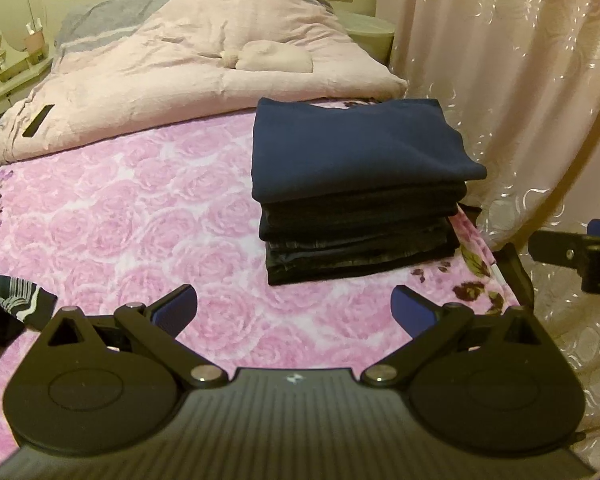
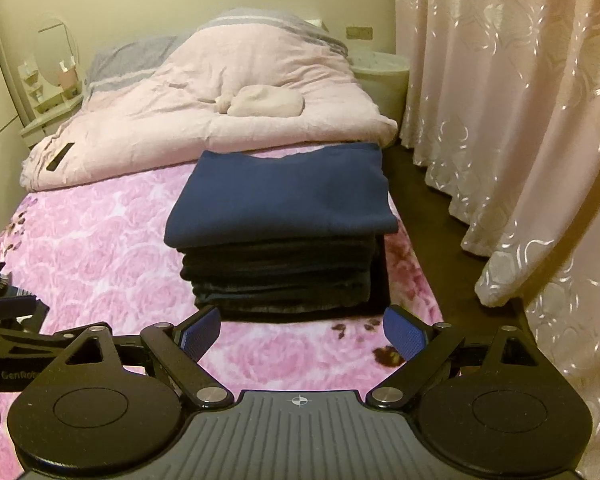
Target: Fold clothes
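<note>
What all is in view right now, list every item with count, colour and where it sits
stack: one pile of folded clothes, navy on top, black and dark below, on the bed's curtain side
patterned garment: one, dark with white stripes, unfolded, at the bed's left edge
bedspread: one, pink rose print, covering the bed
duvet: one, pale pink, heaped beyond the stack
pillows: grey with a white stripe, behind the duvet, count unclear
curtain: pale pink with silver pattern, right of the bed
mirror: one, oval, on a white dresser, far left
left gripper: black, blue pads, open, empty
right gripper: same, open, empty
</note>
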`<action>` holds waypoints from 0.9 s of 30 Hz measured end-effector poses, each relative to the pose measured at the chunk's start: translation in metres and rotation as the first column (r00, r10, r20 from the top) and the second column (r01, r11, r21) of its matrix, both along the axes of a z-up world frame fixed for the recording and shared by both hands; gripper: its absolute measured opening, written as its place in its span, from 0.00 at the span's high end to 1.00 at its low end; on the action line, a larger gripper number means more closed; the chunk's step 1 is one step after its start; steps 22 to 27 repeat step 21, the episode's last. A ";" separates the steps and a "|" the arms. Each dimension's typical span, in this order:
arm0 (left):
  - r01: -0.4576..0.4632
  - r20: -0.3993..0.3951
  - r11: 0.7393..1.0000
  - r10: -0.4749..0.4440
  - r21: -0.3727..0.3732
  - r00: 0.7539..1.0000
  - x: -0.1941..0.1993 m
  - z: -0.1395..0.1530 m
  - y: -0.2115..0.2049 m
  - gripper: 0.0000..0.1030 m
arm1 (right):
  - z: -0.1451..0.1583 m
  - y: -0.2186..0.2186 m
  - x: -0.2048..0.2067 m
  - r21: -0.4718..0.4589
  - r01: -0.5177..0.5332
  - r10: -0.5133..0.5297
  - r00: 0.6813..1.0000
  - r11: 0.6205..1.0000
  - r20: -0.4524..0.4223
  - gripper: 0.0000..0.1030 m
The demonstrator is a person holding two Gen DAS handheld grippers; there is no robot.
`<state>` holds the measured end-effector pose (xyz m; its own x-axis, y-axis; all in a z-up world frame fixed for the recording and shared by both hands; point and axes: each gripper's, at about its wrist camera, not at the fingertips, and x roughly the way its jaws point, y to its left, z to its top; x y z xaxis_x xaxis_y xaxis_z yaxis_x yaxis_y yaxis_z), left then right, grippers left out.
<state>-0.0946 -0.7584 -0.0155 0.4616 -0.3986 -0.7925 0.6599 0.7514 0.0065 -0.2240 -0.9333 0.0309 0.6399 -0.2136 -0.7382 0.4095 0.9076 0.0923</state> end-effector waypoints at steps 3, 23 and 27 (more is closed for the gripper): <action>0.002 0.000 1.000 -0.002 0.001 1.000 -0.002 0.000 -0.003 0.01 | 0.001 -0.003 0.000 0.002 -0.003 0.003 1.000 1.000 -0.004 0.12; 0.038 -0.002 0.999 -0.038 -0.008 0.999 -0.008 -0.002 -0.013 0.01 | -0.004 -0.001 -0.005 0.004 0.011 -0.011 1.000 1.000 -0.029 0.12; 0.038 -0.002 0.999 -0.038 -0.008 0.999 -0.008 -0.002 -0.013 0.01 | -0.004 -0.001 -0.005 0.004 0.011 -0.011 1.000 1.000 -0.029 0.12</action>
